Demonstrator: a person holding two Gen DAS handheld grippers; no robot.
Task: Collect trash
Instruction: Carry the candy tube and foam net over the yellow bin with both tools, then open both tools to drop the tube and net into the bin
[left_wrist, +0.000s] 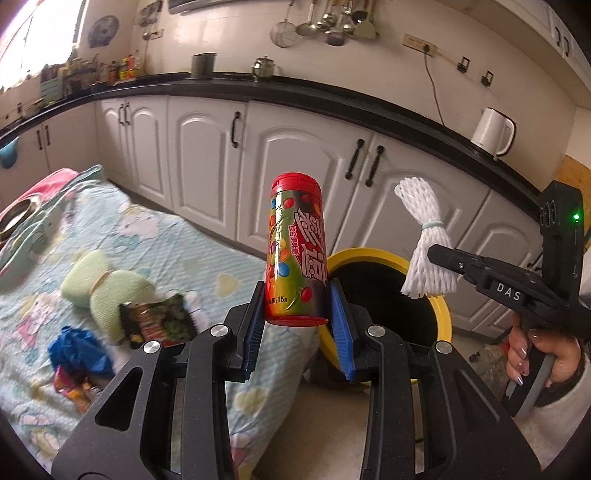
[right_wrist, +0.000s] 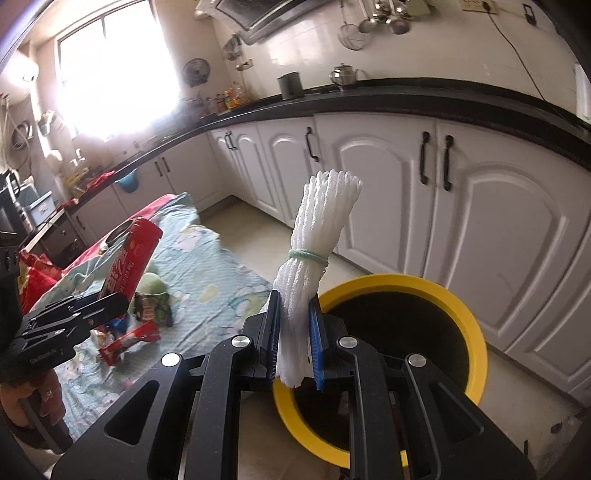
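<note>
My left gripper (left_wrist: 297, 299) is shut on a red-capped candy tube (left_wrist: 295, 251) that stands upright between the blue pads, just left of the yellow-rimmed bin (left_wrist: 373, 255). The right gripper (right_wrist: 295, 332) is shut on a white foam net bundle (right_wrist: 317, 236) tied with a green band, held above the near left rim of the same bin (right_wrist: 458, 295). In the left wrist view, that bundle (left_wrist: 424, 236) hangs over the bin's right rim in the right gripper (left_wrist: 437, 254). Seen from the right wrist, the candy tube (right_wrist: 127, 258) sits in the left gripper (right_wrist: 110, 301).
A table under a patterned cloth (left_wrist: 155, 236) holds a green plush toy (left_wrist: 107, 291), a dark snack packet (left_wrist: 159, 321), a blue crumpled wrapper (left_wrist: 79, 349) and a red wrapper (right_wrist: 125, 341). White cabinets (left_wrist: 295, 158) and a black counter stand behind the bin. A hand (left_wrist: 543, 354) grips the right tool.
</note>
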